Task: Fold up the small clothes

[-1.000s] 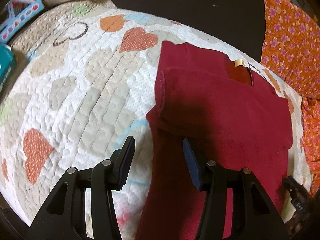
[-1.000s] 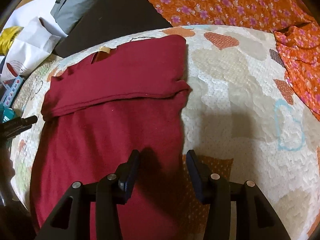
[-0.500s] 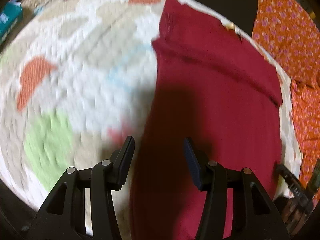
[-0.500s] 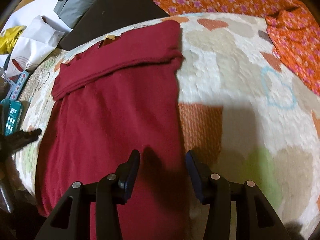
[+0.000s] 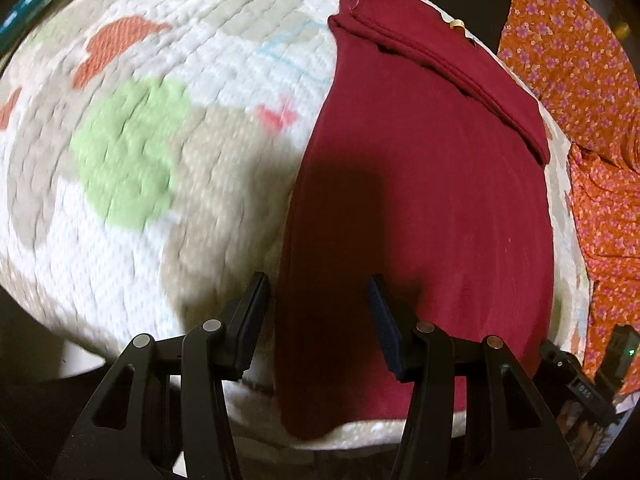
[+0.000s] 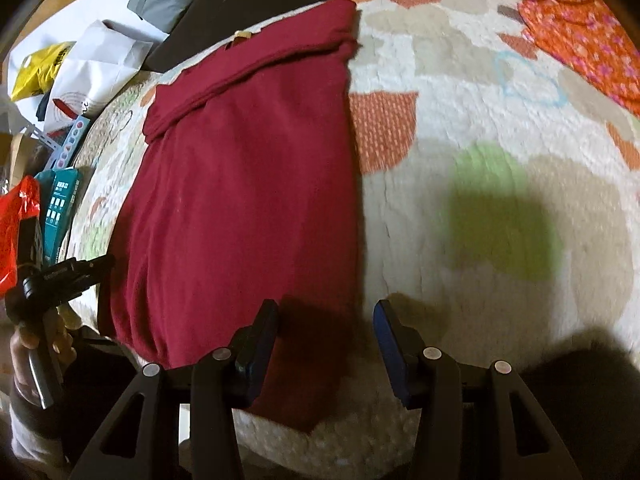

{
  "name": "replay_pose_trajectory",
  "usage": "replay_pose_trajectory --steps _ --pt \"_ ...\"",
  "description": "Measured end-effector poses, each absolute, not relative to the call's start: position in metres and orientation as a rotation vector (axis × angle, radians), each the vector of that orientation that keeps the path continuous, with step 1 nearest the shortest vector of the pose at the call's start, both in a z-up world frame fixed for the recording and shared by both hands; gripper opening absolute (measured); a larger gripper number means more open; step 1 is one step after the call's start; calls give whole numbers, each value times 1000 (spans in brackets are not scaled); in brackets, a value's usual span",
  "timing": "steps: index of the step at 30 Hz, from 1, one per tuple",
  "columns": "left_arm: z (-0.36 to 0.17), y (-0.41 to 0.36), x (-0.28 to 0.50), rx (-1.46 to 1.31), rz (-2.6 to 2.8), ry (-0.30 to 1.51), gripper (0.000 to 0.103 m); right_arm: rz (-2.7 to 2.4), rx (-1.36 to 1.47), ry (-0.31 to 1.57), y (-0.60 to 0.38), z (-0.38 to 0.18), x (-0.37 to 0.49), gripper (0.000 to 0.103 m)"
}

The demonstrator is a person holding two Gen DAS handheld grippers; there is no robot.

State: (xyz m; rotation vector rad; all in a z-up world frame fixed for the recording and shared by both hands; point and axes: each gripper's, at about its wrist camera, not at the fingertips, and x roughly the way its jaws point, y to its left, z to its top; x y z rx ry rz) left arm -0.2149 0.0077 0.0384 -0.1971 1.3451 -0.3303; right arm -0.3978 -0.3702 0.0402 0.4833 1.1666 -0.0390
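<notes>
Maroon garment (image 5: 420, 200) flat on quilt (image 5: 140, 140), sleeves folded. Left gripper (image 5: 318, 316), right gripper (image 6: 326, 340) released, straddling near hem corners; next: pinch, fold up.

The left tool (image 5: 318, 312) hangs over the near edge of a quilted bed cover (image 5: 132, 152), its two fingers spread wide with nothing between them. The left finger (image 5: 252, 316) sits over the quilt just beside the long side of a dark red garment (image 5: 420, 200); the right finger (image 5: 384, 324) is above the cloth itself. The garment lies flat, its far end folded back in a band with a small tan label (image 5: 456, 24). Orange flowered fabric (image 5: 580, 80) lies along the right. The quilt's green patch (image 5: 128, 152) is blurred. Part of the other tool (image 5: 576, 380) shows at lower right.
</notes>
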Motion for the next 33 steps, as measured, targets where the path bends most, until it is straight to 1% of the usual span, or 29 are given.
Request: replay_pose_trajectory --steps 4,6,8,10,12,15,16,17,22,24,25,28,29,30,31,32,33 --pt "35 18 -224 -266 -342 1369 55 37 520 1178 -364 30 -407 48" --pt "34 18 -226 -278 -348 1381 56 42 497 1171 -360 28 -407 51" --pt "34 14 -228 -256 -352 1383 58 48 496 1173 -358 28 -405 56" --pt "33 9 -230 -227 -367 1387 63 64 522 1166 -356 27 -403 69" --pt "31 5 -231 -217 -379 1396 68 69 518 1162 -354 26 -401 72" --pt "29 0 -231 -194 -393 1402 76 69 467 1169 -347 27 -400 72" --pt "29 -3 -232 -196 -407 1408 82 67 468 1167 -346 27 -400 72" --pt "27 -6 -232 -195 -412 1413 84 64 473 1166 -345 27 -399 72" --pt "25 -14 -235 -134 -413 1402 84 65 485 1198 -339 27 -403 72" --pt "24 -18 -234 -139 -419 1405 90 64 475 1192 -339 26 -405 72" --pt "23 -21 -233 -141 -423 1407 91 60 480 1188 -339 26 -405 74" --pt "23 -24 -233 -113 -420 1410 91 52 512 1172 -342 24 -407 73" --pt "23 -26 -234 -96 -420 1409 91 50 507 1171 -343 25 -407 71" --pt "22 -30 -234 -81 -418 1409 91 48 493 1169 -343 26 -408 61" --pt "22 -32 -235 -58 -411 1408 85 45 479 1164 -344 28 -409 47" --pt "23 -34 -236 -19 -380 1398 69 53 482 1150 -346 30 -410 35" --pt "25 -36 -237 19 -351 1387 62 70 504 1128 -348 32 -411 12"
